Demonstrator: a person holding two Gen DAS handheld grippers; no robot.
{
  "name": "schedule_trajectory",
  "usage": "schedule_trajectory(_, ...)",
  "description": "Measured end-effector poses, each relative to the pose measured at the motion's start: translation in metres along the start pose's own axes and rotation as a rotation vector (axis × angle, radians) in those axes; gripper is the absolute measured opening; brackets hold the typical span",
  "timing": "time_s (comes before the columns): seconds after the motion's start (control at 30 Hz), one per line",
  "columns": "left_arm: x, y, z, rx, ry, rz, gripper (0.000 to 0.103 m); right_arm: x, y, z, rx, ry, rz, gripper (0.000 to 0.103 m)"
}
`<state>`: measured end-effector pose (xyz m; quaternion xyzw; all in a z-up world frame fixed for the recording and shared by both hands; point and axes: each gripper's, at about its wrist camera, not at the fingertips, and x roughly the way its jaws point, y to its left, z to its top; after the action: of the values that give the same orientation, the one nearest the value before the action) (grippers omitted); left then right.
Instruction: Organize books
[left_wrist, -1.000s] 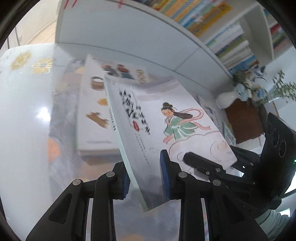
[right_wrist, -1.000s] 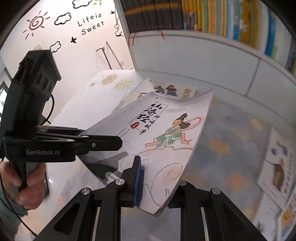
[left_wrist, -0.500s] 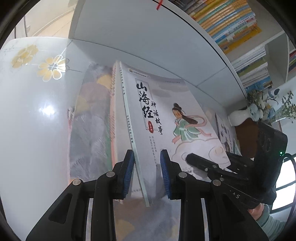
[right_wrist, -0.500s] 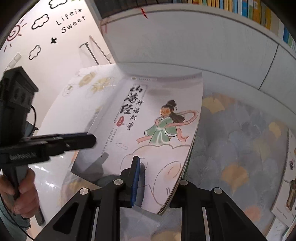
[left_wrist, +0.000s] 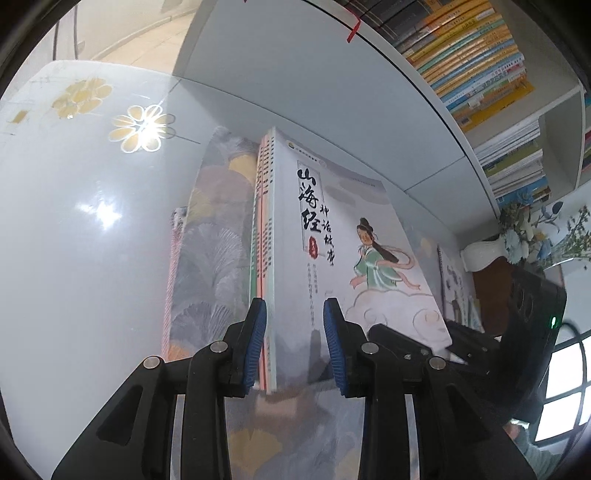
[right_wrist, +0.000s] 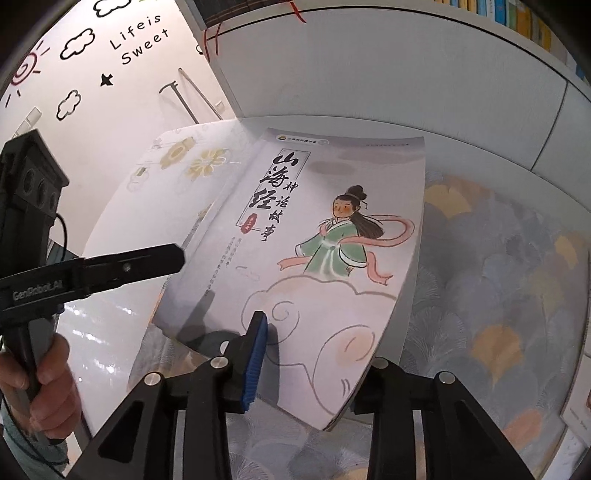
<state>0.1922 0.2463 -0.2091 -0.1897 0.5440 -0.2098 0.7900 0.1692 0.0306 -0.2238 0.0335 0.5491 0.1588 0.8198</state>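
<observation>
Setting: a home study or children's reading room. Evidence:
- White bookshelf (left_wrist: 491, 92) packed with colourful upright and stacked books.
- Wall decals (right_wrist: 140, 37) reading "Life is Sweet", with cartoon clouds, a sun and birds.
- Glossy white tabletop (left_wrist: 74, 240) printed with gold flowers, partly covered by a leaf-pattern mat (right_wrist: 498, 295).
- White vase (left_wrist: 484, 254) holding flowers beside the shelf.
- Illustrated storybook (right_wrist: 332, 240) on the tabletop.

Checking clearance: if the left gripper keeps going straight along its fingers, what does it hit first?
The book. The left gripper already straddles its near spine edge, blue pads either side, apparently with gaps. Going on would slide the fingers further along the book and the stack under it; the white shelf front lies beyond. Depth is unclear.
</observation>
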Motion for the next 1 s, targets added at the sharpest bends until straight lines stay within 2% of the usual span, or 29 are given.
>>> schedule_trajectory(0.07,-0.01,-0.005,-0.006,0.017,-0.03,0.032,0.029,-0.005,-0.003,-0.004,0.045,0.023,0.012,0.045)
schedule_trajectory(0.23,-0.033,-0.036,-0.019,0.115,-0.064,0.086,0.029,-0.019,0.001,-0.028,0.049,0.039,0.007,0.046)
schedule_trajectory(0.33,-0.045,-0.058,-0.025,0.177,-0.084,0.124,0.032,-0.033,-0.001,-0.048,0.085,0.043,0.039,0.046)
schedule_trajectory(0.37,-0.049,-0.066,-0.028,0.197,-0.095,0.132,0.035,-0.04,-0.002,-0.056,0.099,0.038,0.052,0.046)
schedule_trajectory(0.5,-0.062,-0.099,-0.044,0.278,-0.129,0.162,0.035,-0.067,-0.007,-0.08,0.122,0.004,0.049,0.046)
schedule_trajectory(0.6,-0.067,-0.122,-0.06,0.303,-0.152,0.156,0.035,-0.094,-0.015,-0.096,0.121,-0.028,0.035,0.046)
schedule_trajectory(0.77,-0.062,-0.153,-0.082,0.307,-0.136,0.117,0.035,-0.138,-0.029,-0.114,0.109,-0.115,-0.034,0.046)
schedule_trajectory(0.87,-0.052,-0.178,-0.093,0.341,-0.127,0.15,0.035,-0.162,-0.047,-0.126,0.129,-0.158,-0.025,0.046)
schedule_trajectory(1.0,-0.034,-0.211,-0.106,0.328,-0.112,0.134,0.038,-0.18,-0.075,-0.138,0.128,-0.171,-0.028,0.046)
